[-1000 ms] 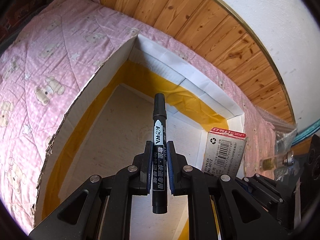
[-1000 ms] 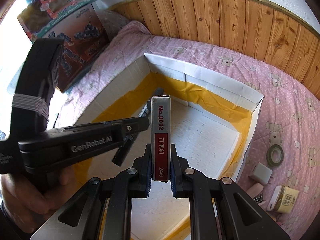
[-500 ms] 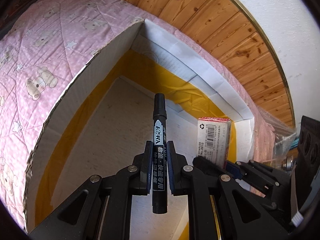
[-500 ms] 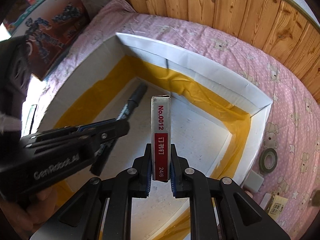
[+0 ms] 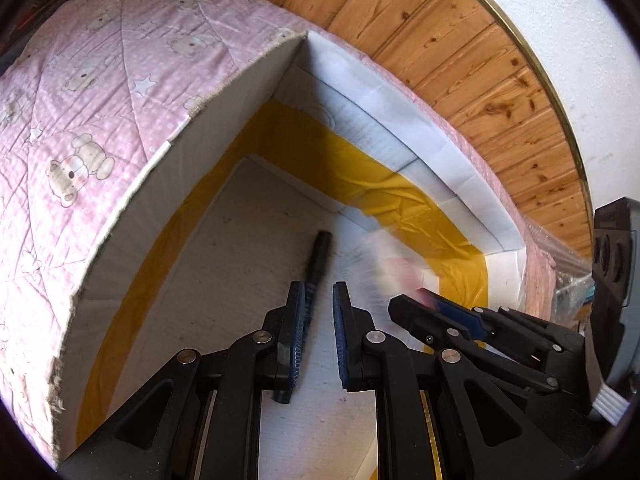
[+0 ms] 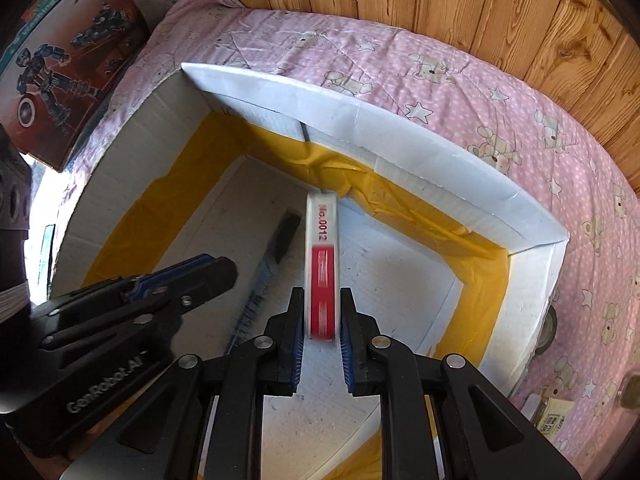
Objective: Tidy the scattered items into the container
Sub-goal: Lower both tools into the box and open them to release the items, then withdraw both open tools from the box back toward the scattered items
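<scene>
White cardboard with a band of yellow tape inside — this is the container [image 6: 436, 160], an open box that sits on a pink quilt [image 6: 460, 80] with a bear print. Both grippers are over its inside.

The left gripper [image 5: 318, 336] has its jaws apart, with nothing between the pads. The black marker [image 5: 316, 268] is low in the box, close beside the left pad; its lower part is blurred, so I judge it is just let go and dropping or landing on the floor of the box. I cannot tell if it already lies flat.

The right gripper [image 6: 322, 336] is also slightly parted. The staples box [image 6: 322, 248], white and red with "No.0012" on its edge, is between the two pads, but a small gap shows on each side and its red part is smeared. My judgement is that it is slipping free, not firmly clamped.

So two items are in, or almost in, the box. The work is not finished — on the quilt to the right of the box I see a tape roll [image 6: 550, 330] and a small yellowish packet [image 6: 554, 418], both outside the wall. Other small things near the edge are too unclear to name. These are left to be picked and carried in.
</scene>
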### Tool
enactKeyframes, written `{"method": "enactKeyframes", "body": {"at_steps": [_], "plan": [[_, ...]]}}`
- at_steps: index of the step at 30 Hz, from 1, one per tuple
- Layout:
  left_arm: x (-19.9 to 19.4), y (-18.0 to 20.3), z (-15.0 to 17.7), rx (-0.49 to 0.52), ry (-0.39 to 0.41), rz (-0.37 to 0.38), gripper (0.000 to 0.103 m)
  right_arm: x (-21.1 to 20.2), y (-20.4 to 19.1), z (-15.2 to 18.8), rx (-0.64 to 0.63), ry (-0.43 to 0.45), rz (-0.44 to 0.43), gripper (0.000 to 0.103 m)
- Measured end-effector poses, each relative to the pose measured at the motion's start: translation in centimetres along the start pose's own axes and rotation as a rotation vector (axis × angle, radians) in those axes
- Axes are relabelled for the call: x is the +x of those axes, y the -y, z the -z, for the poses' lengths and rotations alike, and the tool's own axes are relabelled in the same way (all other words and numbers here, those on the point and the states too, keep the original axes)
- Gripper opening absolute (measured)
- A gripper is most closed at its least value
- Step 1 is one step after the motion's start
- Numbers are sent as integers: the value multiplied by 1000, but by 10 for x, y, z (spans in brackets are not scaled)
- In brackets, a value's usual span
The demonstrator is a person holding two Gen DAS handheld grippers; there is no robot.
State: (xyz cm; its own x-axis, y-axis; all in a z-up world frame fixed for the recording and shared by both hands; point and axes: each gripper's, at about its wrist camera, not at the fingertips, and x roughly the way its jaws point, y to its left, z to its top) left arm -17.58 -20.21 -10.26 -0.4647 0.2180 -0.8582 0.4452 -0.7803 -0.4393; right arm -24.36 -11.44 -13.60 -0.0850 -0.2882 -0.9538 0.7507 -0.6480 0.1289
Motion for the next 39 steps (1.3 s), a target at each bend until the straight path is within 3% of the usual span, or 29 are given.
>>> {"method": "enactKeyframes", "body": {"at_steps": [6,17,22,39], "plan": [[-2,1,1,-3,0,-3,26,-4,-1,2,-15,10,31,18],[-6,10,2,4,-3,-4,33,-30,-1,10,2,59,-33,21],[-11,15,6,21,-1,-3,34,-41,-1,19,42,82,-21,21],[-45,38,26,81,48,10,34,-92,-26,71,15,230,-124,21]]}}
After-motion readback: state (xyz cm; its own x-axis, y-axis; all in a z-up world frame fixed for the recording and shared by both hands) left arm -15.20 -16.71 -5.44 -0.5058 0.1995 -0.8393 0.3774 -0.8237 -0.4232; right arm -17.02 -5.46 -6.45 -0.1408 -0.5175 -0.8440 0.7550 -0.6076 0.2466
